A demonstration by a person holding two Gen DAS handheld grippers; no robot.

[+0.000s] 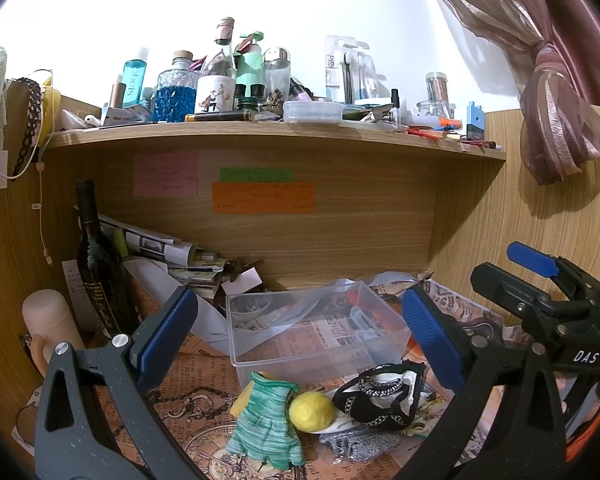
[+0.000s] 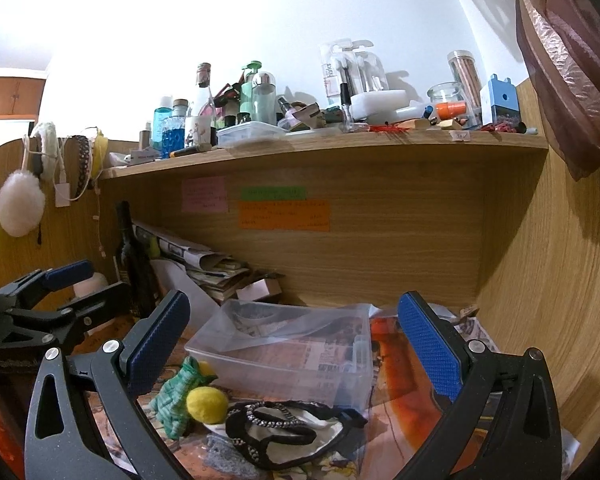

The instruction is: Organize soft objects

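A clear plastic box [image 1: 316,332] [image 2: 288,356] stands empty on the paper-covered desk. In front of it lie a green knitted glove [image 1: 266,424] [image 2: 172,400], a yellow soft ball [image 1: 311,411] [image 2: 207,405], a black-and-white fabric piece with chain trim [image 1: 384,398] [image 2: 288,432] and a grey knitted cloth [image 1: 358,442] [image 2: 224,454]. My left gripper [image 1: 300,332] is open and empty, above the glove and ball. My right gripper [image 2: 296,340] is open and empty, above the fabric piece. The right gripper also shows at the right of the left wrist view [image 1: 540,280], and the left gripper at the left of the right wrist view [image 2: 56,288].
A dark wine bottle [image 1: 100,264] and a stack of papers [image 1: 180,256] stand at the back left. A pink mug [image 1: 48,320] is at the left. A wooden shelf [image 1: 276,136] above holds several bottles and jars. A curtain [image 1: 548,92] hangs at right.
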